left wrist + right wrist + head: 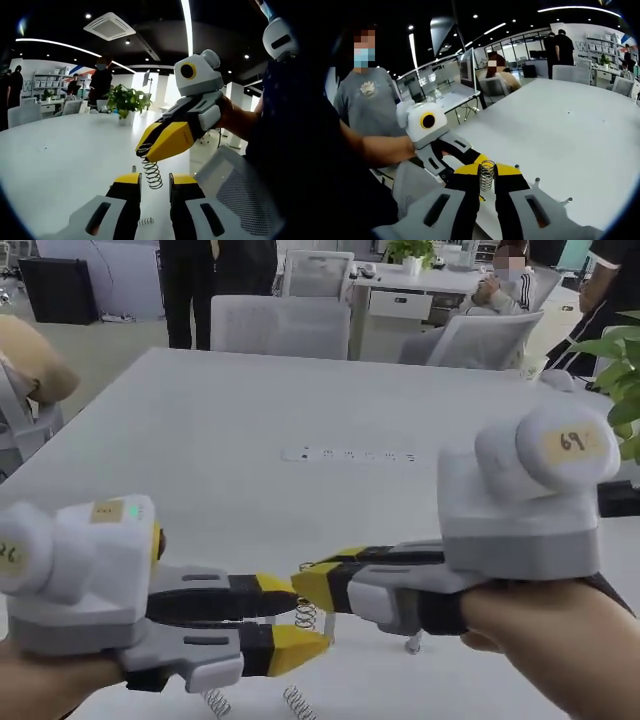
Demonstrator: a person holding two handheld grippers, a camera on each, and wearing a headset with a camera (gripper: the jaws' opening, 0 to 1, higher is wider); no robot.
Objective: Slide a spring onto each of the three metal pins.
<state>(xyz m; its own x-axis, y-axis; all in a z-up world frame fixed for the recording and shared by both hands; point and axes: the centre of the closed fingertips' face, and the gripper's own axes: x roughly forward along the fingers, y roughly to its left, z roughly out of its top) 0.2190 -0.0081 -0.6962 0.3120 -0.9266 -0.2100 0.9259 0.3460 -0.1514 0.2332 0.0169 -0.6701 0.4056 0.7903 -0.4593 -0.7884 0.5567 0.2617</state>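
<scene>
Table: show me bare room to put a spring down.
Free: table left and right of the socket strip, and between it and the chairs. Crowded: near edge, with left gripper, right gripper, loose springs, pin.

The white bench [300, 410] is broad and mostly bare, with a flush socket strip [350, 454] set into its middle. Near the front edge one spring [215, 702] lies on its side, with a second spring [298, 702] just beside it. Three short metal pins [536, 180] stand upright in a row, apart from each other.
</scene>
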